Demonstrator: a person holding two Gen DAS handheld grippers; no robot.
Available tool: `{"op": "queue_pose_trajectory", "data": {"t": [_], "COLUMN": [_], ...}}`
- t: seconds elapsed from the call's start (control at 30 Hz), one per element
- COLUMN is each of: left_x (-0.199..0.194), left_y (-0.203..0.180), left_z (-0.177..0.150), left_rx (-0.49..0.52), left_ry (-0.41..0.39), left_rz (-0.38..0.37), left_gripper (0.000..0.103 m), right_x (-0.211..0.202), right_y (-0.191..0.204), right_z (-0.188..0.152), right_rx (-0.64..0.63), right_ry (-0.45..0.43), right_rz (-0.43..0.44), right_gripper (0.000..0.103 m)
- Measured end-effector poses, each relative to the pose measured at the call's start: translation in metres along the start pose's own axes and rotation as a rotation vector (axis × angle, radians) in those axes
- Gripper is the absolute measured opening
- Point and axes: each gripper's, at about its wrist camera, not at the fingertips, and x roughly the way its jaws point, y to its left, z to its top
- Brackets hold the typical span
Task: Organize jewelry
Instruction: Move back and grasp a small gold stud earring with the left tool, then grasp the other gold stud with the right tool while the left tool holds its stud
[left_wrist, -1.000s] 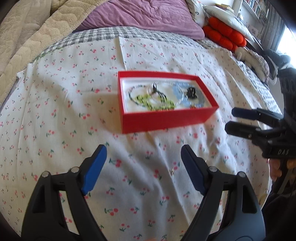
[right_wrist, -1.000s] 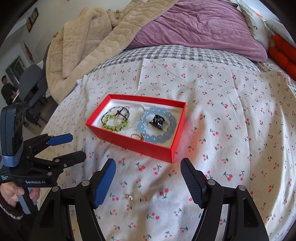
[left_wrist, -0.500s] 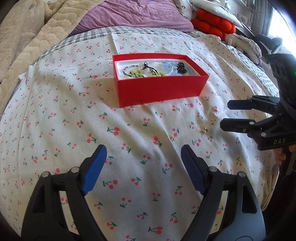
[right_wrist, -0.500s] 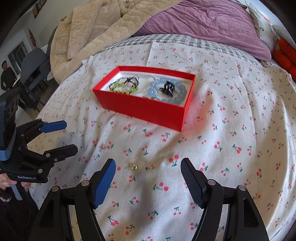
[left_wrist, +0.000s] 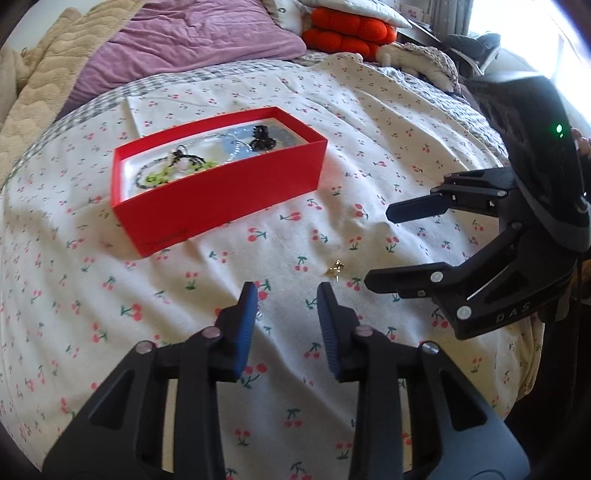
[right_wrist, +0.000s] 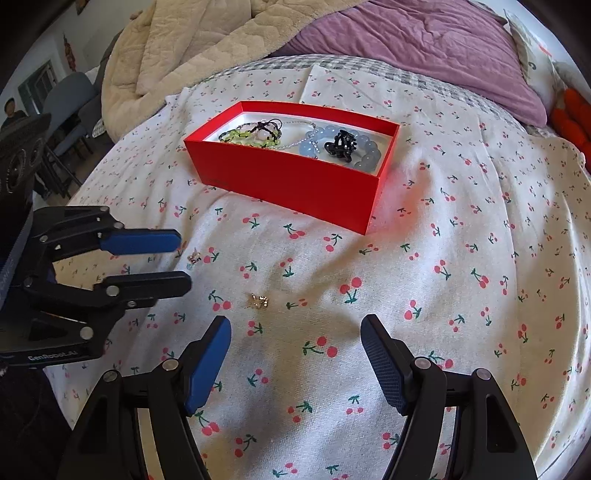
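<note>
A red box on the cherry-print sheet holds a green bead bracelet, a pale blue bead bracelet and a black hair clip. Two small earrings lie loose on the sheet: a gold one and a silvery one. My left gripper is open but narrowed, low over the sheet with the silvery earring at its fingertips. My right gripper is open wide, just behind the gold earring.
A purple duvet and a beige blanket lie beyond the box. Orange cushions sit at the far right. The bed's edge runs close behind both grippers. A chair and a person are at the far left.
Both grippers have dropped lower and moved forward toward the loose earrings. My left gripper's jaws have narrowed. The right gripper has stayed wide open.
</note>
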Motion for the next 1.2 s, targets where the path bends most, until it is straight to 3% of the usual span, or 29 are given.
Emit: {"op": "queue_pose_trajectory", "data": {"t": [0.17,0.37,0.63,0.83,0.9,1.07,1.2], "left_x": [0.021,0.024,0.028,0.023,0.018,0.007,0.001], "left_y": [0.002,0.002,0.009,0.009,0.010,0.018,0.021], "left_z": [-0.006,-0.009,-0.009,-0.009,-0.010,-0.010,-0.012], "left_rx": [0.021,0.030,-0.005,-0.035,-0.049,-0.086,-0.100], "left_ry": [0.076,0.088,0.124,0.118,0.111,0.093,0.089], "left_rz": [0.050,0.054,0.100,0.132,0.135,0.131,0.123], "left_gripper": [0.033,0.032,0.010,0.007,0.007,0.007,0.007], "right_x": [-0.002,-0.003,0.004,0.005,0.007,0.015,0.029], "right_y": [-0.001,0.004,0.013,0.023,0.027,0.032,0.032], "right_z": [0.002,0.004,0.002,0.000,0.001,0.004,0.006], "right_rx": [-0.008,-0.042,-0.104,-0.155,-0.170,-0.171,-0.172], "right_ry": [-0.012,-0.021,-0.001,-0.007,-0.011,0.007,0.039], "right_rz": [0.001,0.015,0.002,0.004,0.009,0.044,0.039], "right_gripper": [0.074,0.074,0.074,0.073,0.071,0.052,0.044]}}
